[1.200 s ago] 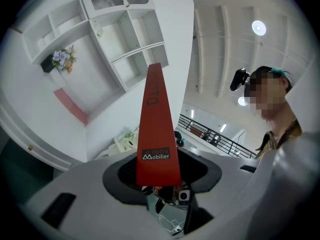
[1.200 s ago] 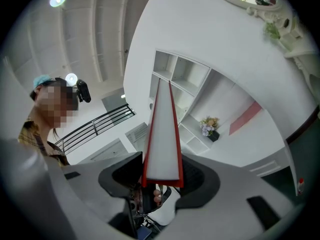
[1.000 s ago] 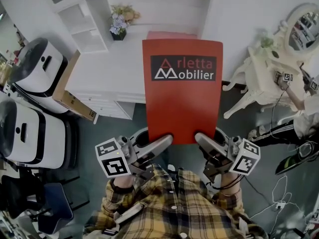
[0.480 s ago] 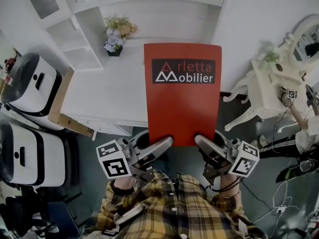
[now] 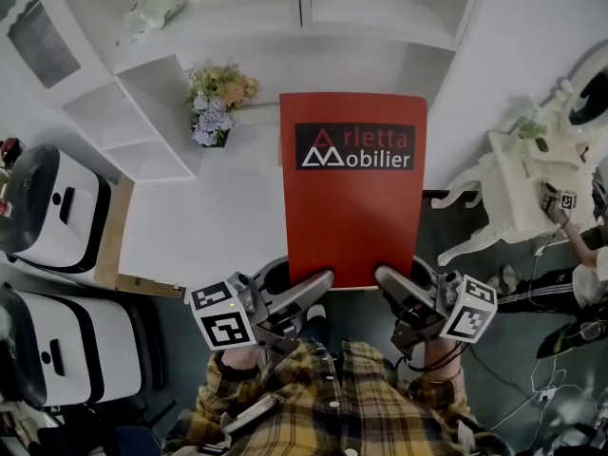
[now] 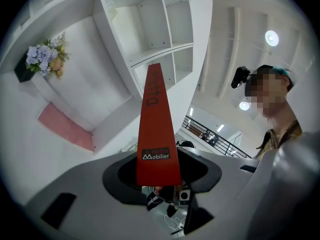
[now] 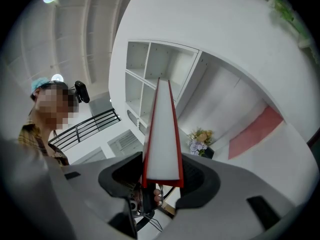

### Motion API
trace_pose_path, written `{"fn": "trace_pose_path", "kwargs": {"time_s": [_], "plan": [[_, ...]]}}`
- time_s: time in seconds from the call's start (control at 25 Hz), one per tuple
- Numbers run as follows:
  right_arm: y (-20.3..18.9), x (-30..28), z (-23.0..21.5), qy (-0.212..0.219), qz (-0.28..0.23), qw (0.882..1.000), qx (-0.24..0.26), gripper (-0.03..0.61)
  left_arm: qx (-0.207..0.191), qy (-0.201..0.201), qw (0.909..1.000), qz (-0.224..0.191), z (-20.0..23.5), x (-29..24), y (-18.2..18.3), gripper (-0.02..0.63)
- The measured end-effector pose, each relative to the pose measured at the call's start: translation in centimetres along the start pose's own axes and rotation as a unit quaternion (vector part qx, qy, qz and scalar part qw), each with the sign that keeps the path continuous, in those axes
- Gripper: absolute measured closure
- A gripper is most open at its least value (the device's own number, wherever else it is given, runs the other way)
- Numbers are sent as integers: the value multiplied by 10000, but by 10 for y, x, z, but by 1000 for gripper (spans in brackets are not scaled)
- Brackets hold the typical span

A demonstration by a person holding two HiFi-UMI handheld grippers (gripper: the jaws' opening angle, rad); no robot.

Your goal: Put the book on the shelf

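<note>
A red book (image 5: 353, 207) with "Arletta Mobilier" on its cover is held flat over the white counter (image 5: 209, 217), its far edge toward the white shelf unit (image 5: 380, 8). My left gripper (image 5: 318, 283) is shut on the book's near left corner. The right gripper (image 5: 389, 281) is shut on the near right corner. In the left gripper view the book's spine (image 6: 157, 134) runs out from the gripper (image 6: 159, 176) toward the shelf compartments (image 6: 165, 29). The right gripper view shows the page edge (image 7: 162, 144) clamped in that gripper (image 7: 161, 181), pointing at the shelf (image 7: 150, 69).
A flower pot (image 5: 217, 103) stands on the counter left of the book, and a pink mat (image 6: 65, 126) lies by the wall. White-and-black rounded machines (image 5: 47, 207) and a cardboard box (image 5: 109, 255) are at the left. A white ornate table (image 5: 527, 179) stands at the right.
Both grippers have carried the book forward toward the shelf unit, which now shows larger and nearer. The grip on the book's two near corners is unchanged.
</note>
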State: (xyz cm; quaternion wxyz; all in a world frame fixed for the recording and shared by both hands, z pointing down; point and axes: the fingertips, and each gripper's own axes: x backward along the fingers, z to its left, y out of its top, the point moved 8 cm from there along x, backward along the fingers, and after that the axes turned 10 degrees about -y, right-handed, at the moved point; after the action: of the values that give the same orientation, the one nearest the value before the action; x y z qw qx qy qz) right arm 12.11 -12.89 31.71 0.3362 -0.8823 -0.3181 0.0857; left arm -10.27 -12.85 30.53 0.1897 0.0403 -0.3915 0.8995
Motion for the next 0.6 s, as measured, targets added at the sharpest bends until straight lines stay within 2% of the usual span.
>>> {"fn": "trace_pose_path", "kwargs": {"time_s": [0.12, 0.28, 0.48, 0.6], "plan": [[2, -5, -4, 45, 9, 10000, 12, 368, -51, 11, 10000, -20, 4, 0, 3, 416], [16, -28, -14, -212, -49, 9998, -38, 368, 198, -113, 9997, 29, 33, -4, 26, 416], [-5, 37, 5, 262, 177, 9994, 137, 368, -178, 137, 9994, -265, -29, -8, -39, 416], [-26, 44, 14, 61, 44, 9999, 110, 368, -58, -13, 9999, -117, -31, 4, -48, 416]]}}
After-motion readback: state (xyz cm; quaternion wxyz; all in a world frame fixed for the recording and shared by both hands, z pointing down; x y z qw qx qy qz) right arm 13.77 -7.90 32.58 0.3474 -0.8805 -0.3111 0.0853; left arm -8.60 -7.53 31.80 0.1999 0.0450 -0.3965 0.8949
